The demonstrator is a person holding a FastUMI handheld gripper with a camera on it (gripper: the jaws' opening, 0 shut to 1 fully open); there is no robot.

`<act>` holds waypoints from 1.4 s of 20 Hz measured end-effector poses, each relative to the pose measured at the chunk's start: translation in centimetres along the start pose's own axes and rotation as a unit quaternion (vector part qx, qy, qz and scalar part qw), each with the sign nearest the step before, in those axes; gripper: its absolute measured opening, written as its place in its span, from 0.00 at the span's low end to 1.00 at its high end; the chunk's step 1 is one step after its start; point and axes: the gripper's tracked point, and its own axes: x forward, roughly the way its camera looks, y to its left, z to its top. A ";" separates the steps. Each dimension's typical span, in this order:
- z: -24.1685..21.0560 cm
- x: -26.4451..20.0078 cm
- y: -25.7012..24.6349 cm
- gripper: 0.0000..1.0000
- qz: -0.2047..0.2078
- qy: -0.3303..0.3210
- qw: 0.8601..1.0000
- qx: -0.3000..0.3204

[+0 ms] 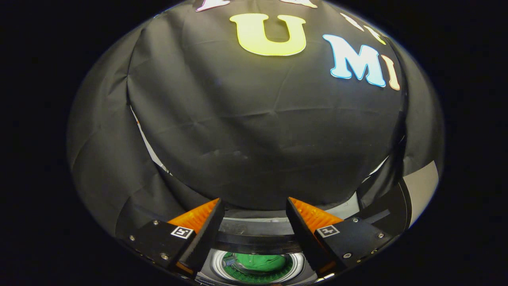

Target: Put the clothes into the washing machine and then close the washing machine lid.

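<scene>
Green clothes (260, 263) are seen inside the washing machine (254, 234) drum, below the gripper (254, 208), whose fingers are spread wide, nothing gripped between them.

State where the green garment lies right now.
The green garment lies inside the washing machine drum, seen low between the open gripper fingers.

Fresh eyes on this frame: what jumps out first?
The crumpled green garment lying inside the round white washing machine drum, low between the tongs. The tongs are open, holding nothing, with the black cloth booth wall looming beyond them.
</scene>
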 end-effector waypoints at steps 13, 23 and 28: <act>-3.3 -5.5 0.4 0.97 0.005 -0.097 0.995 -0.010; -5.7 -7.4 0.5 0.96 0.019 -0.114 0.993 -0.020; -6.9 -7.6 -0.2 0.95 0.034 -0.110 0.993 -0.023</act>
